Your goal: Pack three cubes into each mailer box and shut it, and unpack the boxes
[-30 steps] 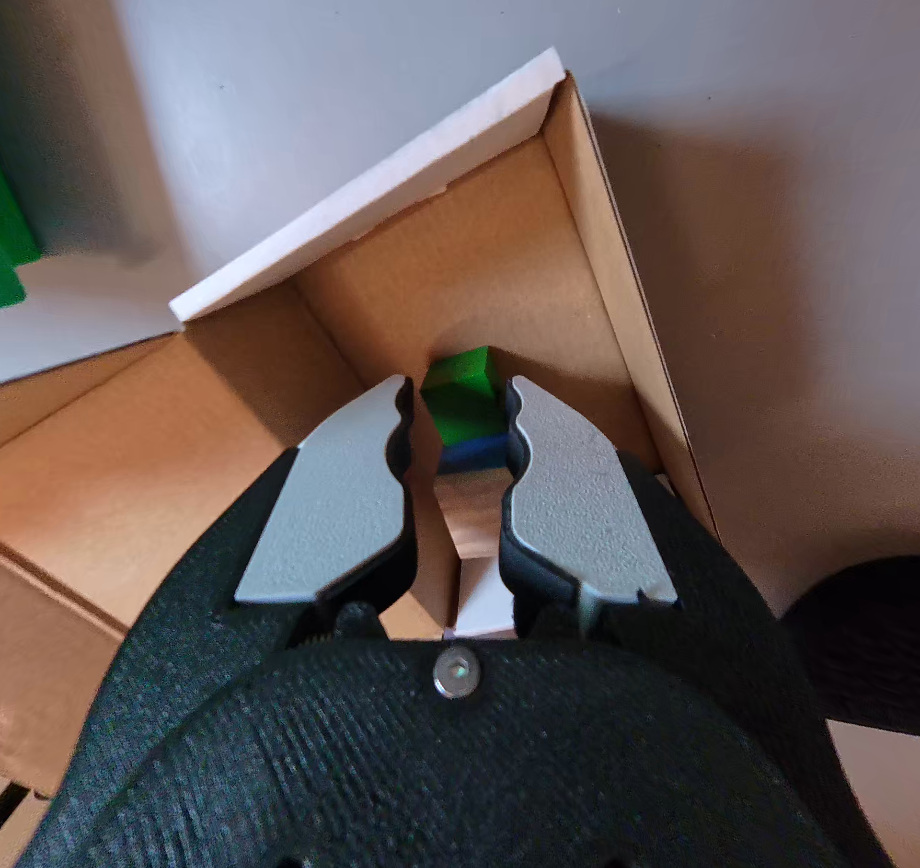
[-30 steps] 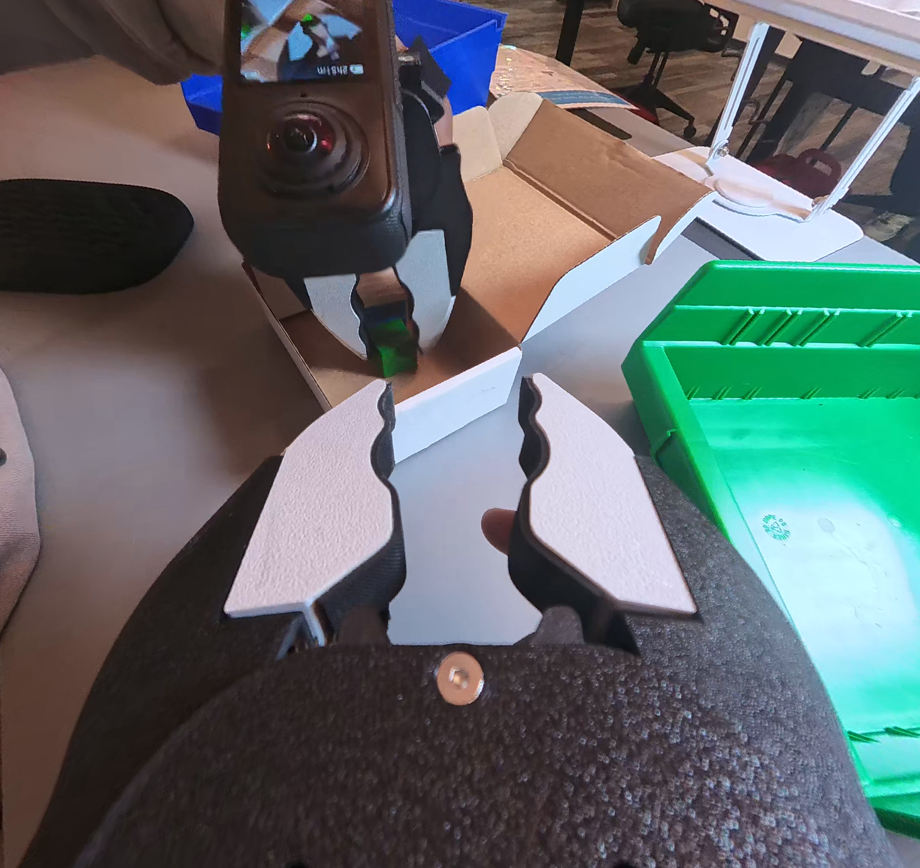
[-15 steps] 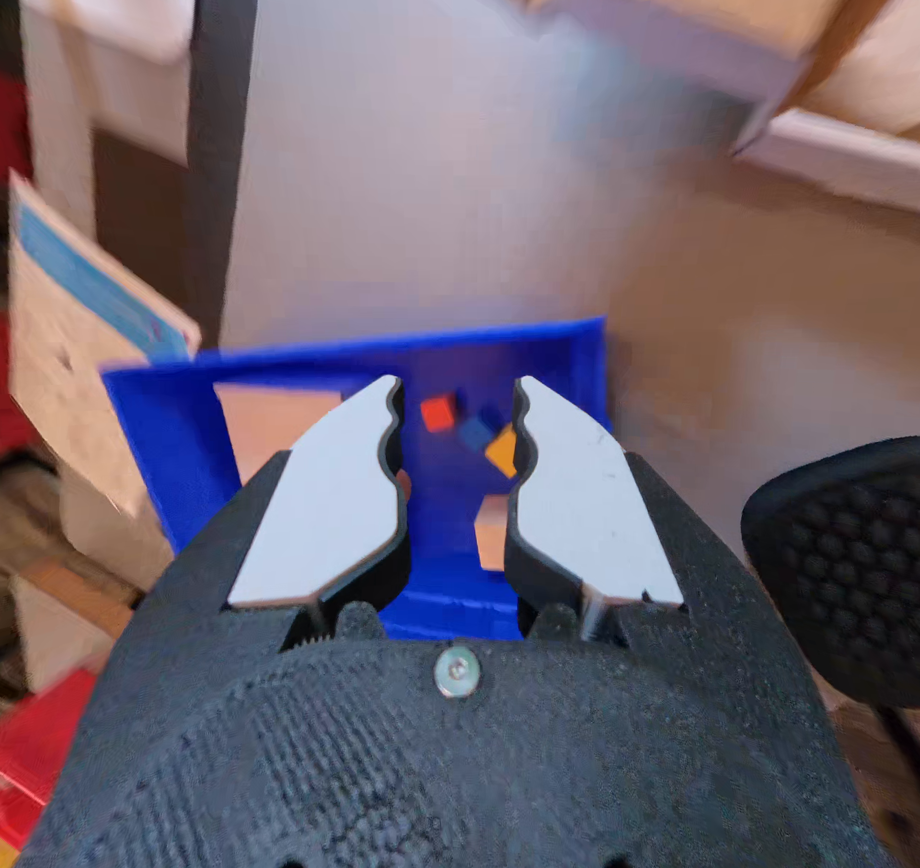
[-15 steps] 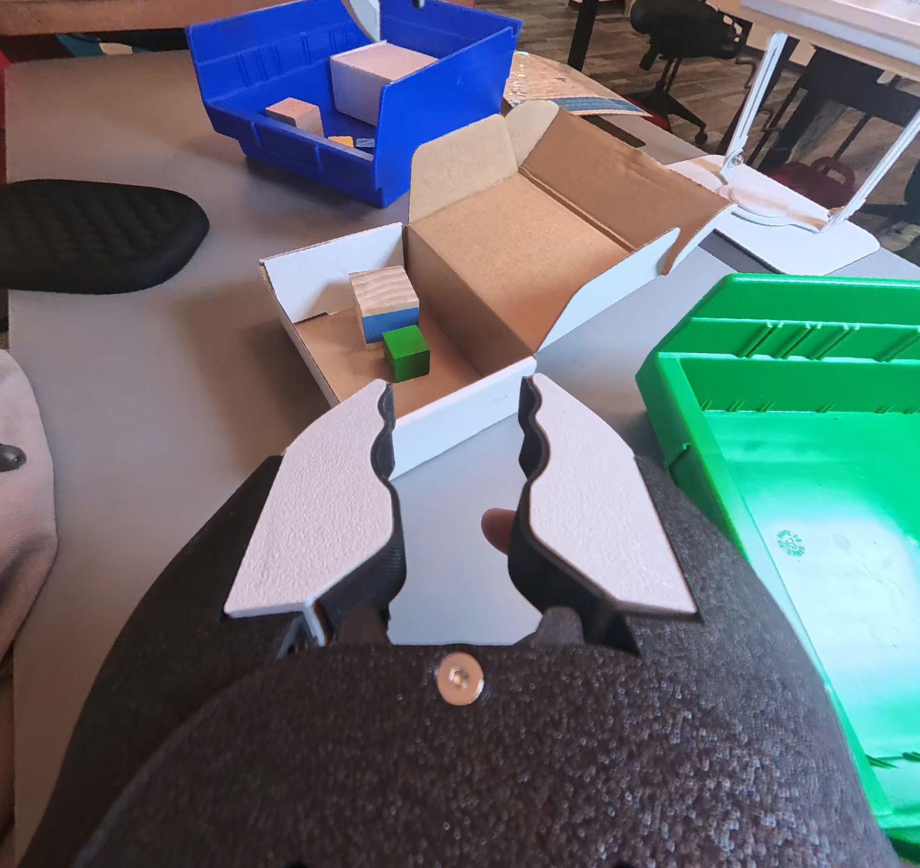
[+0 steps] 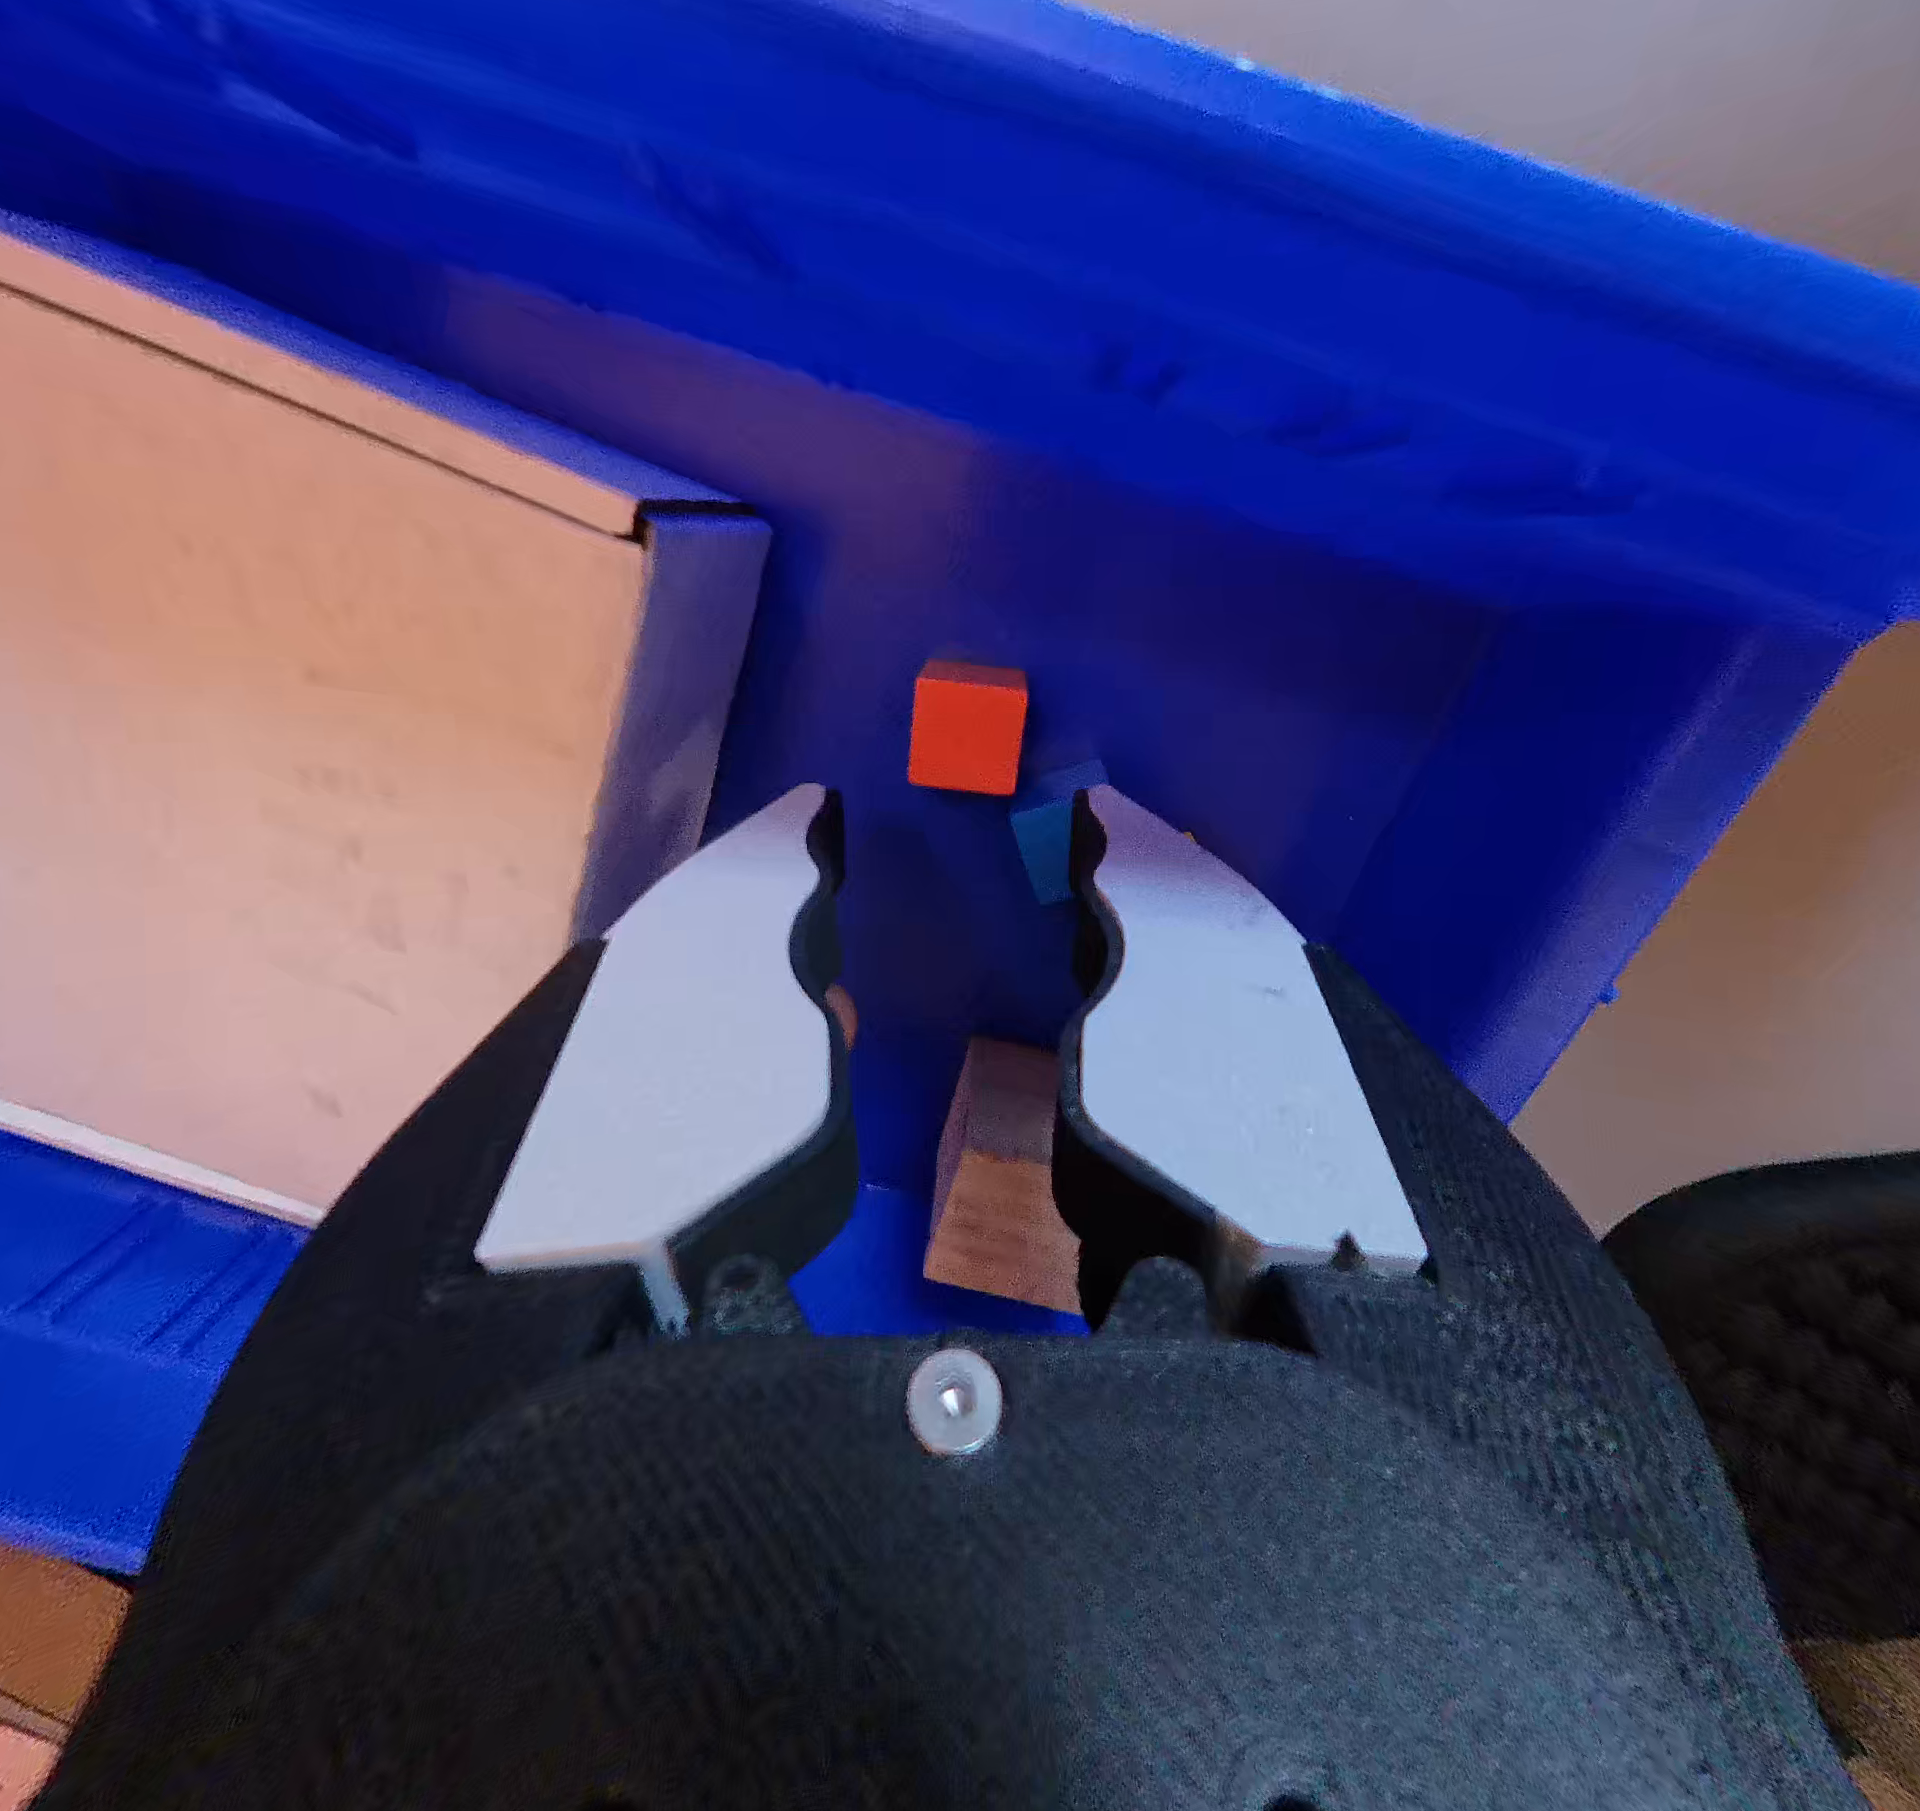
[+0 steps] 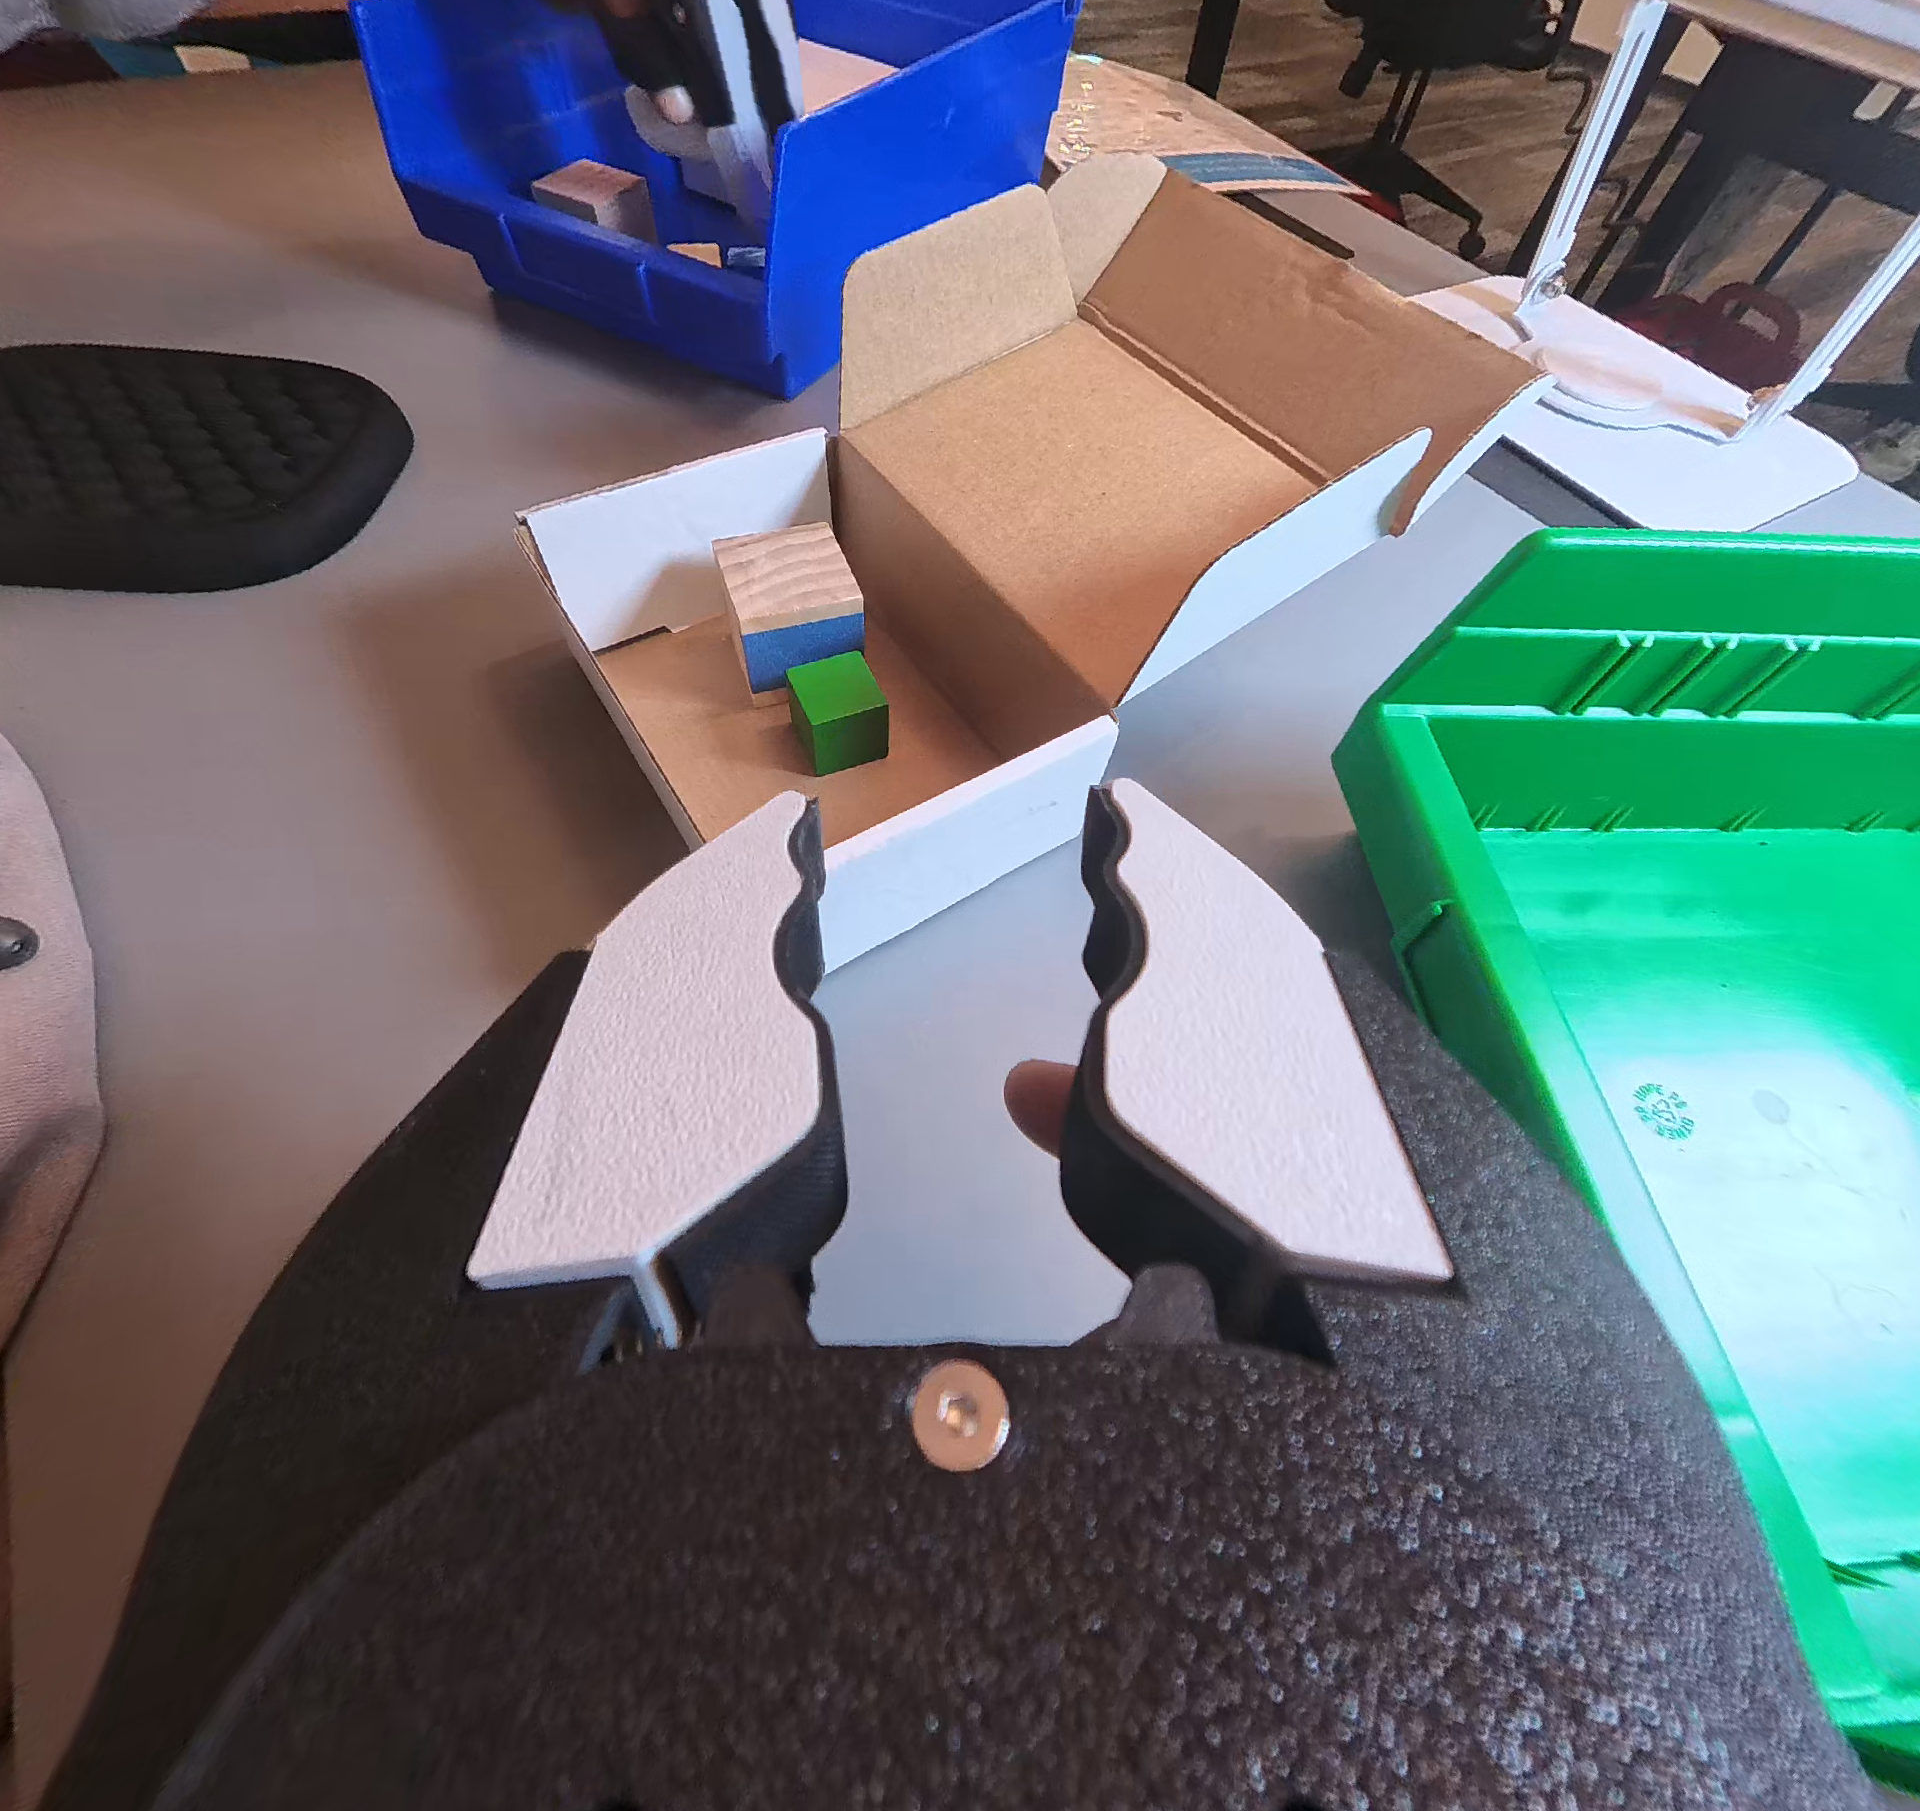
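Cardboard mailer box lies open, holding a wood-and-blue cube and green cube; left tongs, apart, have moved into the blue bin; right tongs stay apart.

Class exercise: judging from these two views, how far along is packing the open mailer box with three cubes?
Done: two cubes lie in the open mailer box, a wood-and-blue cube and a green cube. In hand: the left gripper, open and empty, is down in the blue bin near a red cube. The right gripper is open. Left: a third cube, then shutting the box.
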Tool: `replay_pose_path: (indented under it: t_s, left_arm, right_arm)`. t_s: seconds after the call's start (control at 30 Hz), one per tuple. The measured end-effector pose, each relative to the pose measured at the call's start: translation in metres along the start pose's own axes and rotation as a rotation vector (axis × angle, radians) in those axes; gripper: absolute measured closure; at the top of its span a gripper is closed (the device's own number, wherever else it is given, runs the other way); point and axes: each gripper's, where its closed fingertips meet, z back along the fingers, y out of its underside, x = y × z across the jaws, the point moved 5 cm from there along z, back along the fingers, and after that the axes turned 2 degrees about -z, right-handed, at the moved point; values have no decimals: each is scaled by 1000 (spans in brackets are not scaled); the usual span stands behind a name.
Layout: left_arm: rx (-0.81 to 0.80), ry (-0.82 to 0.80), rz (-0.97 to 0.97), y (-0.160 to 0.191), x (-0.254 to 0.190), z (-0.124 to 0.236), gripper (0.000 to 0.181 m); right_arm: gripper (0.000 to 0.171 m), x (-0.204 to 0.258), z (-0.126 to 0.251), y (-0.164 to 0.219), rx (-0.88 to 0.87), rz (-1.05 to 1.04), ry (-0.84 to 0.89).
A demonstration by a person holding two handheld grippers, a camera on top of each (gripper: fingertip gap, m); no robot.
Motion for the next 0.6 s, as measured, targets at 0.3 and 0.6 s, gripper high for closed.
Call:
replay_pose_path:
  t_s: [0.3, 0.6]
  left_arm:
    - [0, -24, -80, -14, 2, -8, 160]
    - [-352, -166, -413, -93, -87, 129, 160]
  right_arm:
    - [123, -2, 1, 1, 0, -8, 5]
    - [123, 0, 1, 0, -1, -2, -8]
